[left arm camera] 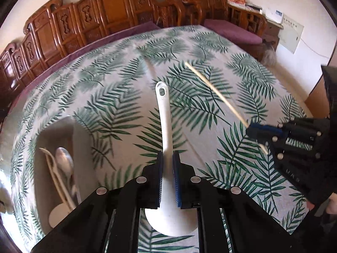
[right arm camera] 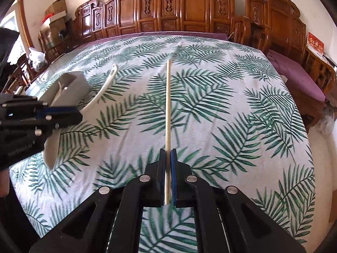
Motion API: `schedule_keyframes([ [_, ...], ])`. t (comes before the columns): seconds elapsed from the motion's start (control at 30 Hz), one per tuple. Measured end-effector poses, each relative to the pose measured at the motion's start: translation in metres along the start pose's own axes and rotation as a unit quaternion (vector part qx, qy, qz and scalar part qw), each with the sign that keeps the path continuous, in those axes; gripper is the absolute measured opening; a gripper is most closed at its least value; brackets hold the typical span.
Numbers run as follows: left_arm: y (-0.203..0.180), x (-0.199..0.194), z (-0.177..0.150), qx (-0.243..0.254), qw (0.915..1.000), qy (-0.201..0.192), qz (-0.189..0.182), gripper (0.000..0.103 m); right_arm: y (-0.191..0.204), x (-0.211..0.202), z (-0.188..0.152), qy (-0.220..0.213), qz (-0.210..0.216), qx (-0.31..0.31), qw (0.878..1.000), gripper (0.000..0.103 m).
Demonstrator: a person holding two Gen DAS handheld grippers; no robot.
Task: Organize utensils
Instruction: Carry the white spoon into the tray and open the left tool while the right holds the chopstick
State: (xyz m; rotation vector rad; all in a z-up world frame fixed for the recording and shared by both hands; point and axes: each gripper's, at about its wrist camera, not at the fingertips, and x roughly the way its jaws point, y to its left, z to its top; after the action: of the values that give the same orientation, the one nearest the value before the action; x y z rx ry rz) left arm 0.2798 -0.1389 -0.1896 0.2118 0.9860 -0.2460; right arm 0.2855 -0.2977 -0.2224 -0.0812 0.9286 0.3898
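Observation:
A white plastic rice paddle hangs above the leaf-print tablecloth, with my left gripper shut on its neck. The handle points away and the broad head sits below the jaws. In the right wrist view the same paddle curves out of the left gripper. My right gripper is shut on a pale wooden chopstick that points straight ahead. From the left wrist view, the right gripper holds the chopstick slanting up to the left.
A grey utensil holder stands at the table's left, holding a metal spoon and white utensils; it appears beside the left gripper as the holder. Carved wooden benches with purple cushions ring the far side.

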Motion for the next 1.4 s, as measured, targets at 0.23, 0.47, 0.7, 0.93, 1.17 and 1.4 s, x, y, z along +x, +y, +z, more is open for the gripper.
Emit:
schedule_keyframes([
  [0.23, 0.032, -0.023, 0.000, -0.018, 0.9996, -0.022, 0.006, 0.008, 0.028, -0.009, 0.006, -0.009, 0.021, -0.016, 1.000, 0.006],
  [0.47, 0.065, -0.040, -0.003, -0.034, 0.9987, -0.037, 0.012, 0.008, 0.051, -0.013, 0.010, -0.009, 0.044, -0.026, 0.999, 0.006],
  [0.7, 0.104, -0.054, -0.007, -0.051, 0.9973, -0.047, 0.023, 0.008, 0.076, -0.021, 0.012, -0.015, 0.061, -0.035, 0.997, 0.006],
  [0.93, 0.142, -0.047, -0.019, -0.075, 0.9956, -0.042, 0.038, 0.008, 0.107, -0.022, 0.014, -0.016, 0.069, -0.046, 0.996, 0.006],
  [1.17, 0.163, -0.031, -0.036, -0.087, 0.9947, -0.029, 0.047, 0.009, 0.127, -0.022, 0.017, -0.021, 0.074, -0.052, 0.996, 0.006],
  [1.4, 0.177, -0.010, -0.053, -0.104, 0.9933, -0.011, 0.048, 0.009, 0.139, -0.019, 0.019, -0.023, 0.076, -0.049, 0.996, 0.006],
])
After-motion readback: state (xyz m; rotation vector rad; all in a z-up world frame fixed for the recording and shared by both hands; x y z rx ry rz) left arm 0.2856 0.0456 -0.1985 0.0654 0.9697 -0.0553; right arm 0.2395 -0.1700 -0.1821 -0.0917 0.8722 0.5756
